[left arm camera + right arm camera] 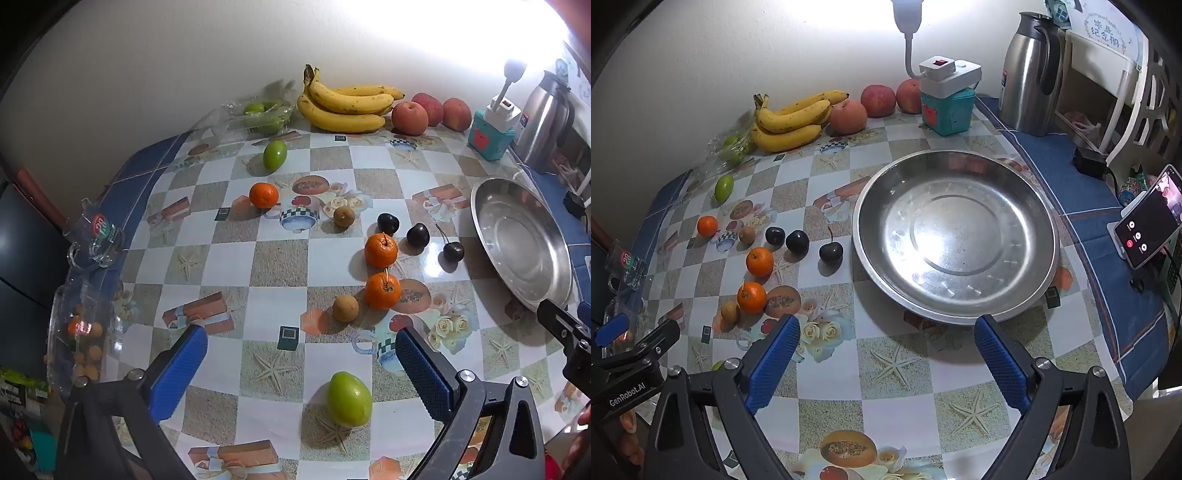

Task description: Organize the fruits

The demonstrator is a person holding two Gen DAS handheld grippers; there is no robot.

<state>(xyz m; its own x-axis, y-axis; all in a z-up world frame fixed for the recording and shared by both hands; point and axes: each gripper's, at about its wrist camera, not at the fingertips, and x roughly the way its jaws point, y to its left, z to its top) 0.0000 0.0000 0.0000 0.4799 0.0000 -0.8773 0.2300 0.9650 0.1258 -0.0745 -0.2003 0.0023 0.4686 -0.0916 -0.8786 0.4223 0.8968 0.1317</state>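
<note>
Checkered table [894, 369] holds scattered fruit; left tool [301, 363] spread wide, empty, green fruit [349, 398] just ahead between its fingers. Right tool [884, 356] also wide, steel bowl [1043, 221] ahead, likely collection spot.

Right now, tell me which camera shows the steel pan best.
The right wrist view. There the pan sits whole and central, its empty inside and full rim visible just beyond the open jaws. The left wrist view shows it only at the right edge, foreshortened, with the near rim behind the right gripper.
</note>
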